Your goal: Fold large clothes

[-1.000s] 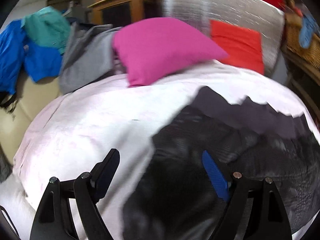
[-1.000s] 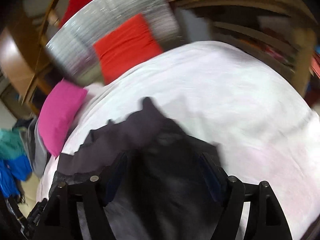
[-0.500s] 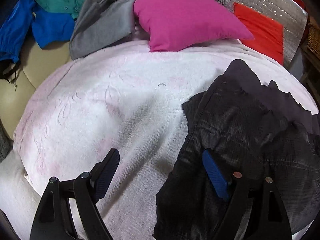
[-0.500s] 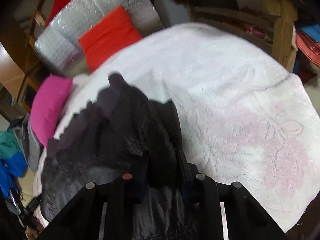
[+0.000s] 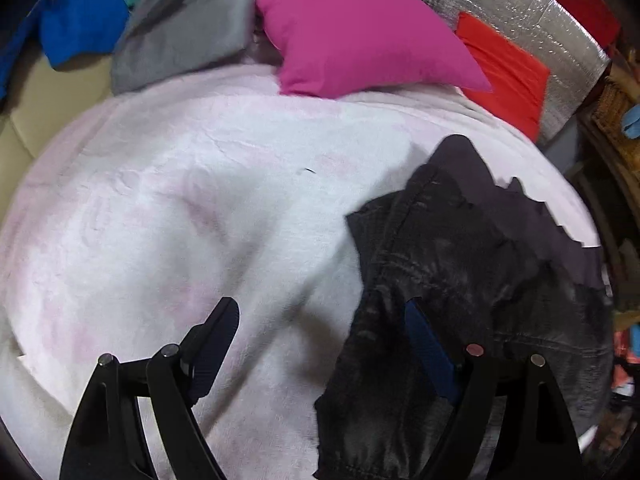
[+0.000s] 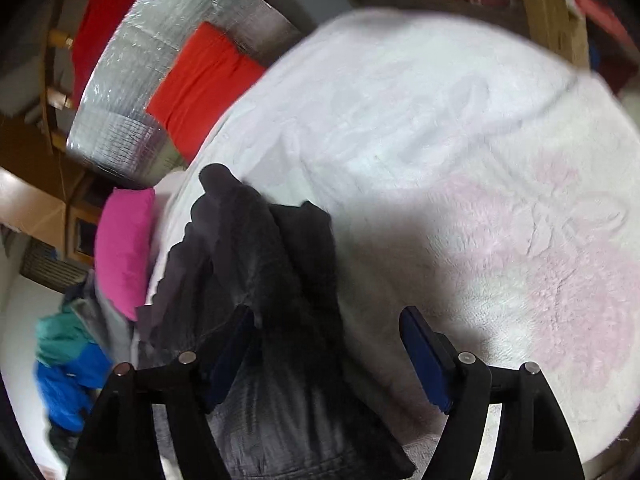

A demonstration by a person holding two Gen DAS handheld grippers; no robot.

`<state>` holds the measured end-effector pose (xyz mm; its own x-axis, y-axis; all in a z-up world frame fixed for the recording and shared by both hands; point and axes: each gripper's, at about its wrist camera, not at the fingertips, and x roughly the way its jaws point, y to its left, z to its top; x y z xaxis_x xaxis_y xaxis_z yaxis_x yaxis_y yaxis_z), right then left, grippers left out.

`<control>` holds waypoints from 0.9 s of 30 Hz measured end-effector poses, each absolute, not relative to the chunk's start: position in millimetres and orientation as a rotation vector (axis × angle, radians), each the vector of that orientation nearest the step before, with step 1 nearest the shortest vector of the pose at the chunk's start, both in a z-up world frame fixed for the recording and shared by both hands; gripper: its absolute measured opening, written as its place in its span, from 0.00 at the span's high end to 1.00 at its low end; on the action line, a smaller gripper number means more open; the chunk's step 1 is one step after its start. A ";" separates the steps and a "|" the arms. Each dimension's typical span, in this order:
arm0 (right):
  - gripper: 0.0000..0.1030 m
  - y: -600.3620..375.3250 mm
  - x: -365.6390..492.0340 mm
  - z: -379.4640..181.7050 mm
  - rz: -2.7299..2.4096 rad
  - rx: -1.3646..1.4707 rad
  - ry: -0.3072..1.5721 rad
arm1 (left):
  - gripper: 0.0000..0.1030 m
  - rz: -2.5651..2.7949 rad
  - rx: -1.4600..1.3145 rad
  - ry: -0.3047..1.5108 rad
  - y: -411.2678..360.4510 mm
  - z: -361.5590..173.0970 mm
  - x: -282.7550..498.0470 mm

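Observation:
A large black garment [image 5: 460, 292] lies crumpled on the white and pink bedspread [image 5: 180, 208], at the right in the left wrist view. My left gripper [image 5: 324, 348] is open; its right finger [image 5: 428, 348] is over the garment's left edge, its left finger over bare bedspread. In the right wrist view the garment [image 6: 272, 288] runs from the lower middle toward the far left. My right gripper [image 6: 332, 356] is open above the garment's near part, holding nothing.
A magenta pillow [image 5: 360, 32] and a red cushion [image 5: 508, 72] lie at the head of the bed against a silver foil panel [image 5: 532, 12]. Grey [image 5: 188, 24], blue and teal clothes are piled at the far left. Wooden shelving [image 6: 552, 8] stands beyond the bed's right side.
My right gripper was shut on the black garment half a second ago and has opened and let it go. The left view has shifted a little; the garment lies on the bed.

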<state>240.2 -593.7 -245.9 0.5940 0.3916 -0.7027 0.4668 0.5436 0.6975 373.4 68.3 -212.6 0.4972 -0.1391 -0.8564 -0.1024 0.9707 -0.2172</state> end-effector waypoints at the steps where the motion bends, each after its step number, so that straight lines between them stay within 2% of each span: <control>1: 0.24 -595.4 242.3 -250.9 -0.030 1.072 0.997 | 0.17 -0.049 -0.281 1.071 69.6 -215.4 376.9; 10: 0.20 -597.2 271.1 -281.6 0.185 1.210 1.018 | 0.17 -0.244 -0.489 1.235 71.5 -242.3 401.5; 16: 0.19 -564.6 289.2 -269.8 0.232 1.055 1.051 | 0.17 -0.338 -0.540 1.244 64.5 -245.9 407.4; 20: 0.20 -545.4 300.1 -261.1 0.227 0.994 1.032 | 0.17 -0.415 -0.465 1.254 32.4 -243.0 409.4; 21: 0.23 -540.5 302.9 -258.7 0.225 0.971 1.030 | 0.17 -0.424 -0.418 1.248 21.0 -240.4 408.9; 22: 0.36 -534.9 305.4 -255.8 0.229 0.950 1.030 | 0.17 -0.425 -0.388 1.241 14.4 -239.1 410.4; 23: 0.41 -528.6 308.9 -256.3 0.219 0.931 1.051 | 0.17 -0.426 -0.363 1.229 7.7 -236.5 410.4; 24: 0.42 -523.7 311.3 -255.5 0.197 0.901 1.057 | 0.17 -0.428 -0.357 1.220 3.6 -234.5 411.1; 26: 0.49 -520.7 310.3 -249.8 0.188 0.867 1.046 | 0.25 -0.416 -0.375 1.203 1.5 -231.4 412.3; 27: 0.51 -518.9 310.0 -245.9 0.189 0.859 1.034 | 0.32 -0.407 -0.385 1.198 2.3 -230.1 413.3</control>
<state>310.0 -518.9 -245.9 0.5270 0.5161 -0.6752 0.2437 0.6693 0.7018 413.3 2.3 -230.1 0.3100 -0.4974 -0.8103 0.0999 0.8646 -0.4925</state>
